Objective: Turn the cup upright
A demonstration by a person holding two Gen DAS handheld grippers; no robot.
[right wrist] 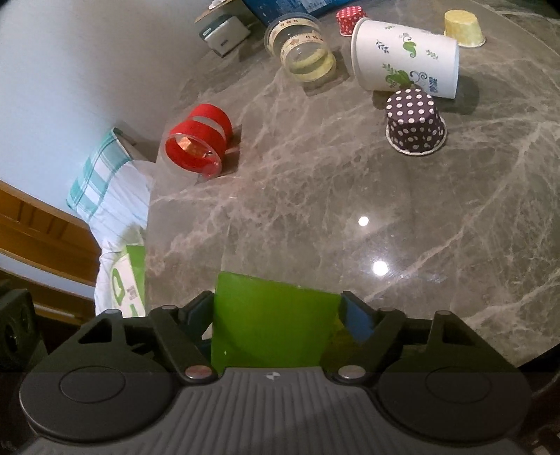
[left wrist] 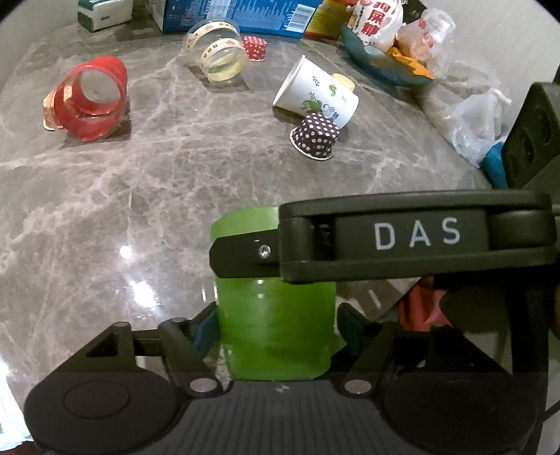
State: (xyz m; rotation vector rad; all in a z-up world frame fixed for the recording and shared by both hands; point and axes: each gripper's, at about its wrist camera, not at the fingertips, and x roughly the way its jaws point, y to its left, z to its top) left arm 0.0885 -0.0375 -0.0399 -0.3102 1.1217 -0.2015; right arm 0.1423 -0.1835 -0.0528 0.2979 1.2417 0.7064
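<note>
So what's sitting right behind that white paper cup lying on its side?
A small pale yellow paper baking cup, upside down on the grey marble table. The white leaf-printed paper cup hides part of it in the left view.

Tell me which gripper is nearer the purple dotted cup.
Right. The right gripper clamps the green cup at its far end, lying between the left gripper and the purple dotted cup; the left gripper holds the near end, farther back.

Grey marble table (right wrist: 315, 217), red ribbon roll (right wrist: 197, 147) at left, clear tape tub (right wrist: 301, 52) upper centre, purple polka-dot cupcake liner (right wrist: 414, 120) upper right, yellow liner (right wrist: 463, 28) top right.
</note>
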